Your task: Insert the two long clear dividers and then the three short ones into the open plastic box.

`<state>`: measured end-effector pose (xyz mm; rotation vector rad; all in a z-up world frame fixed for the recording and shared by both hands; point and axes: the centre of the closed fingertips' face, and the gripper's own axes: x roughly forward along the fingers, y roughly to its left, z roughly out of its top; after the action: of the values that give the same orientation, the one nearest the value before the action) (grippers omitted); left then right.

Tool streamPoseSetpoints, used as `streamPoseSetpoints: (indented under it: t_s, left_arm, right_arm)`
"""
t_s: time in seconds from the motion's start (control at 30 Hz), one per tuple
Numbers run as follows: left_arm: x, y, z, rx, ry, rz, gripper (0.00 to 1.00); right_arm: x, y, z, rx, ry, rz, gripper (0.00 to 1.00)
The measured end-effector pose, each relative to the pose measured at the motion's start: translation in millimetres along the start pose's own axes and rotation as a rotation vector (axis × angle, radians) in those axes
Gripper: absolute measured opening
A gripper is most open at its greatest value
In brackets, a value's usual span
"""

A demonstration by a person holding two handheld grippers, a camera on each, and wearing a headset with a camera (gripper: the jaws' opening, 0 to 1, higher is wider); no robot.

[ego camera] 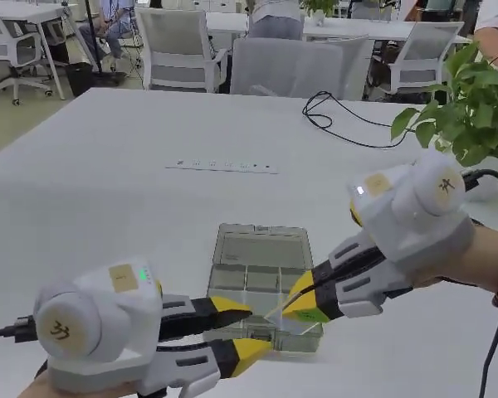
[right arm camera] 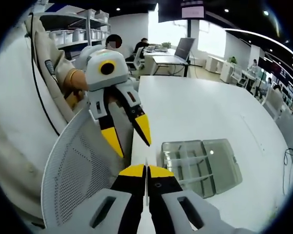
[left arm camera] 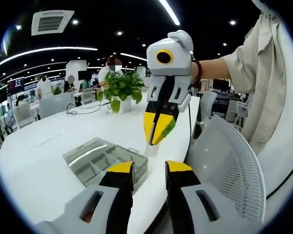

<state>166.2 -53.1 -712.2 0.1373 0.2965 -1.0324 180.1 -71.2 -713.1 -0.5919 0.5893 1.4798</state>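
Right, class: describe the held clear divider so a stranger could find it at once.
On the white table lies the open plastic box. Over its near right corner, the right gripper pinches a thin clear divider. Unlike the dividers slotted in the box, it is held aloft.

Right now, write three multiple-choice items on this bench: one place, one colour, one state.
1. Where does the plant stand?
A) at the table's right edge
B) on the floor
C) on a chair

2. What colour are the tips of the left gripper and right gripper?
A) red
B) yellow
C) blue

3. How is the right gripper?
A) open and empty
B) shut on the clear divider
C) lying flat

Key: 1 A, its leaves rise at the table's right edge; 2 B, all four tips are yellow; 3 B, its jaws pinch the divider by the box.
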Motion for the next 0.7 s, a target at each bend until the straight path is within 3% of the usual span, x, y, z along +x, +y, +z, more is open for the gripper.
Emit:
streamPoseSetpoints:
  t_s: [0.5,0.7]
  left_arm:
    - [-5.0,24.1,-1.8,-0.061,-0.01,0.118,0.46]
    - [-7.4,32.5,-3.6,-0.086,-0.01,0.159,0.53]
  right_arm:
    - [4.9,-31.8,-28.7,0.019,0.186,-0.076,0.02]
    - [7.3,-46.0,-33.1,0.023,0.224,-0.096,0.02]
